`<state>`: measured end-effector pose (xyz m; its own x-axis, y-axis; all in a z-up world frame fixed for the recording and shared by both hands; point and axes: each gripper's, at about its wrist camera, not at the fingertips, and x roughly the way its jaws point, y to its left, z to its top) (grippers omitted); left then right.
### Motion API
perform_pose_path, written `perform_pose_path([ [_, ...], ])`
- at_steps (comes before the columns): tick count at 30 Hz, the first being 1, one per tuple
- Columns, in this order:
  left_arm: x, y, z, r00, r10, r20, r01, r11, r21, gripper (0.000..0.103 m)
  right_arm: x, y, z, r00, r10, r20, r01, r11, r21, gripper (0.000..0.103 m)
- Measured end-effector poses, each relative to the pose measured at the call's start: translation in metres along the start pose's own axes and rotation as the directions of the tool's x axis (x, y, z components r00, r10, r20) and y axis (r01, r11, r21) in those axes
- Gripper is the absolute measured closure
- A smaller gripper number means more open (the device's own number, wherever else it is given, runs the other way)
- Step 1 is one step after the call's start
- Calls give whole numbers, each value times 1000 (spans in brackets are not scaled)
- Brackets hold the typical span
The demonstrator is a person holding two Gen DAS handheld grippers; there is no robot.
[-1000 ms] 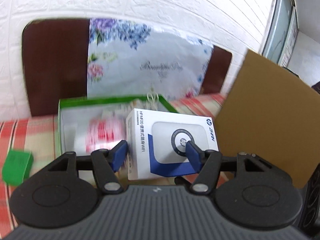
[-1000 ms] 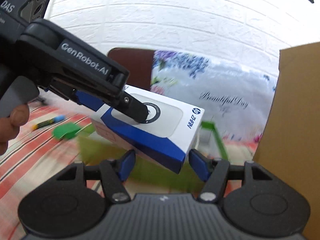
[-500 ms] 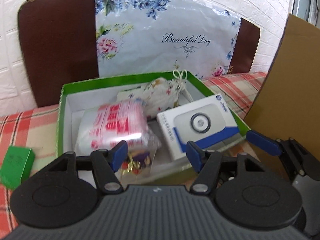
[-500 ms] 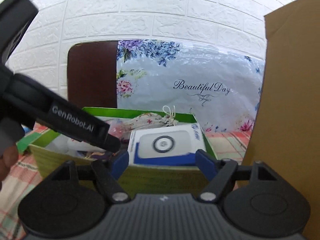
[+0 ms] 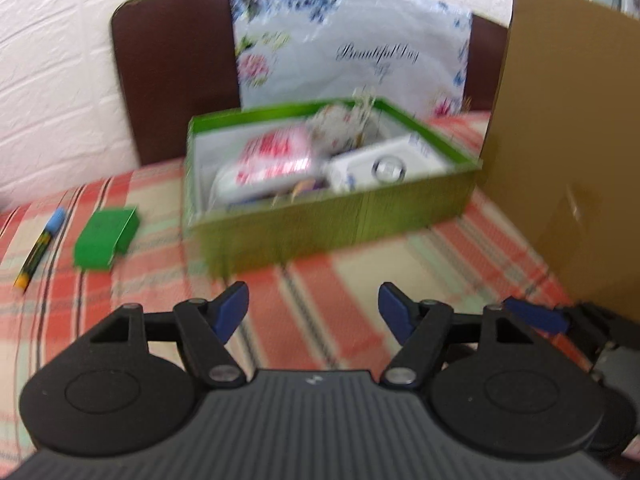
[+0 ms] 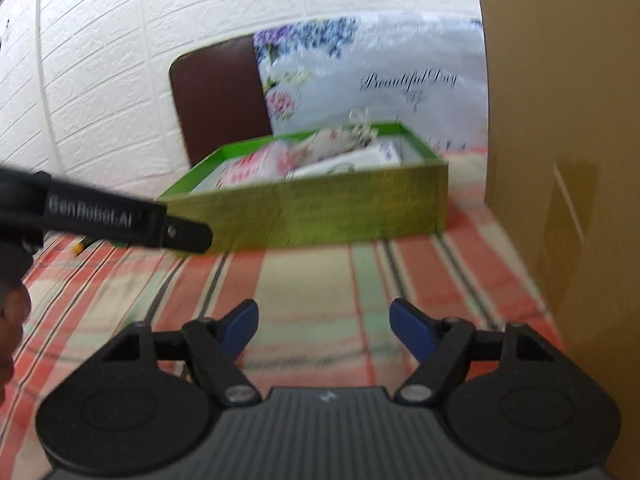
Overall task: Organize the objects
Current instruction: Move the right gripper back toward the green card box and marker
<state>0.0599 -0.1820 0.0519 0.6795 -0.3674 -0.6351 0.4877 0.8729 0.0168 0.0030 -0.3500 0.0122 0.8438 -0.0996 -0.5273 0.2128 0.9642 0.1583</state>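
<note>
An open green box (image 5: 340,216) stands on the plaid tablecloth (image 5: 132,300). Inside it lie a white and blue HP box (image 5: 384,168), a red and white packet (image 5: 272,156) and a floral pouch (image 5: 340,124). My left gripper (image 5: 313,294) hovers over the cloth in front of the green box, its jaws opening with nothing between them. My right gripper (image 6: 324,308) is open and empty, also short of the green box (image 6: 320,208). The HP box (image 6: 348,162) shows over the rim. The picture is blurred by motion.
A small green box (image 5: 106,238) and a yellow marker with a blue cap (image 5: 40,248) lie left of the open box. A tall cardboard sheet (image 5: 568,140) stands close on the right. A brown chair back (image 5: 172,80) and a floral bag (image 5: 352,52) are behind.
The HP box, held over the green box a second ago, now lies inside it. Both grippers have let go and drawn back and down, away from the box.
</note>
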Motion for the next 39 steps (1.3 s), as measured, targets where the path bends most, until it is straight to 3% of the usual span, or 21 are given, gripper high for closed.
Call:
perform_pose_path([
  [7, -5, 18, -34, 992, 87, -88, -90, 996, -26, 30, -18, 18, -24, 998, 18, -55, -20, 999, -35, 31],
  [13, -10, 36, -52, 984, 117, -131, -128, 989, -76, 30, -26, 39, -28, 997, 48, -60, -52, 996, -75, 32],
  [39, -27, 71, -70, 981, 155, -113, -169, 977, -131, 26, -22, 75, -33, 989, 96, -117, -107, 989, -97, 32],
])
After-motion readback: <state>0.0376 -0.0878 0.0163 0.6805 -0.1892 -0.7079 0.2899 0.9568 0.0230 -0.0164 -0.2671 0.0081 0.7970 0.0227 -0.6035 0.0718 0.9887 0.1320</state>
